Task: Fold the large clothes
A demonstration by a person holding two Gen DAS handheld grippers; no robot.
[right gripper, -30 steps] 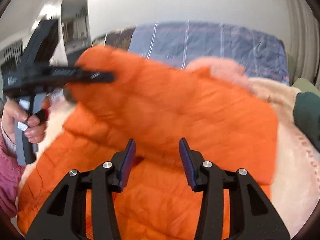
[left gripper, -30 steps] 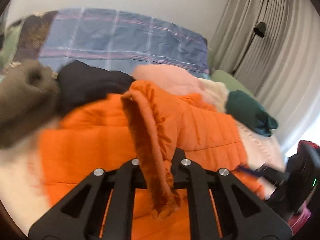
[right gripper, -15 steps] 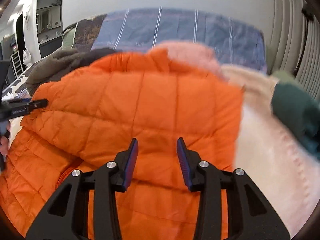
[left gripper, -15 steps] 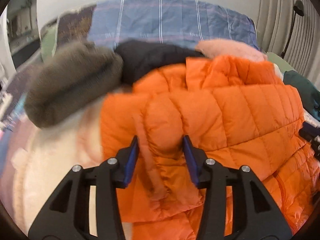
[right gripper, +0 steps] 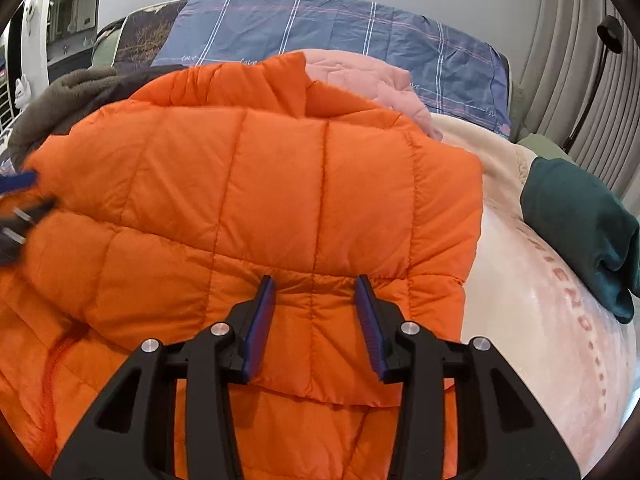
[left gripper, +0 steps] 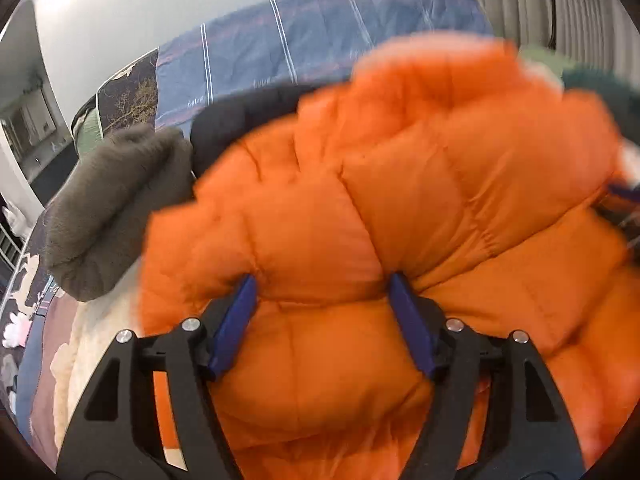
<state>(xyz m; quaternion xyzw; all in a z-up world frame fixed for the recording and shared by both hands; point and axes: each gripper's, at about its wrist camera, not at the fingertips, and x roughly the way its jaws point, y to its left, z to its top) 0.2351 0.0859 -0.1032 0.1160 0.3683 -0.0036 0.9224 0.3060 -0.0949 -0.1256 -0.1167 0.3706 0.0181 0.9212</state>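
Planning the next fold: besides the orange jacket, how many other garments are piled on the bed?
4, more may be hidden: a grey-brown fleece at the jacket's far left, a dark garment behind it, a pink one beyond the collar, and a folded dark green one at right.

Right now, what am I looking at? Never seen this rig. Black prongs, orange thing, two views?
No robot arm here: a person holds a handheld two-finger gripper in each hand, and each gripper carries a fisheye camera looking along its fingers. One picture is from the left gripper, the other from the right gripper. The blue strips are the finger pads.

Both hover over an orange puffer jacket lying on a bed, among a grey fleece, a pink garment, a dark green garment and a cream blanket.

Nothing is gripped: the left jaws have just been opening and stand wide with jacket fabric bulging between them; the right jaws are open too.
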